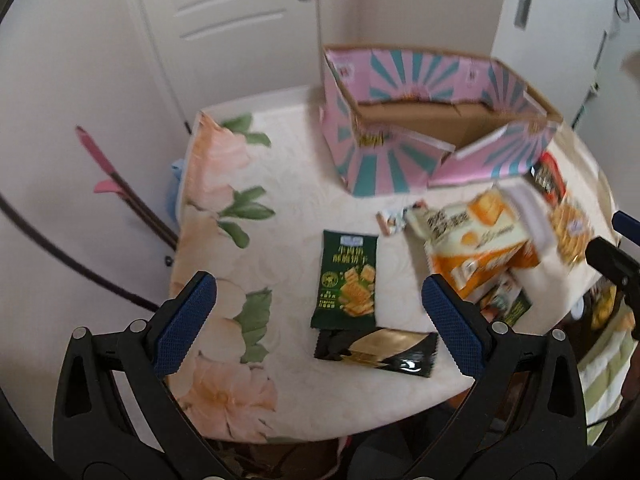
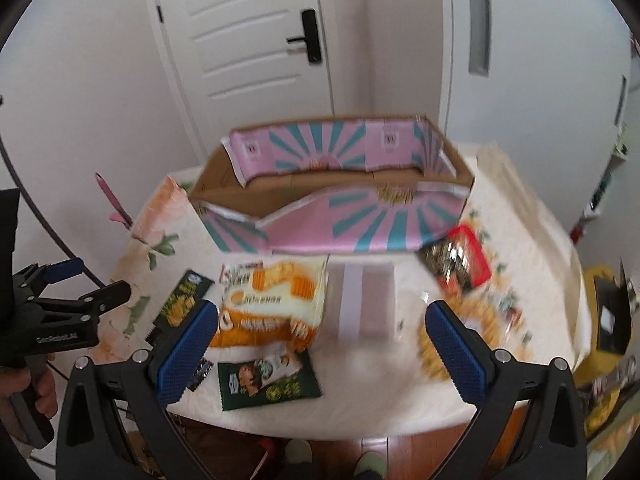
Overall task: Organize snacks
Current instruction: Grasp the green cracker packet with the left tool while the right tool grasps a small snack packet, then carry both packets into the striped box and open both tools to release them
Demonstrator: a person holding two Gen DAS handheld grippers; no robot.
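Note:
An open pink-and-teal cardboard box point(image 1: 384, 160) point(image 2: 360, 220) stands at the far side of the table; it looks empty inside. Snack packs lie in front of it: a green cracker pack point(image 1: 347, 280) point(image 2: 182, 300), a black-and-gold pack point(image 1: 376, 348), a large orange-and-white bag point(image 1: 476, 240) point(image 2: 272, 308), a dark green pack point(image 2: 268, 380), a red-and-black pack point(image 2: 460, 264) and a clear bag of round crackers point(image 2: 432, 344). My left gripper point(image 1: 320, 320) is open above the green and black packs. My right gripper point(image 2: 320, 344) is open above the orange bag, holding nothing.
The table wears a floral cloth point(image 1: 224, 216). White doors point(image 2: 248, 40) and walls stand behind it. A pink-handled tool point(image 1: 104, 176) leans at the left. A yellow object point(image 2: 604, 312) sits beyond the table's right edge. The left gripper shows in the right wrist view point(image 2: 86, 280).

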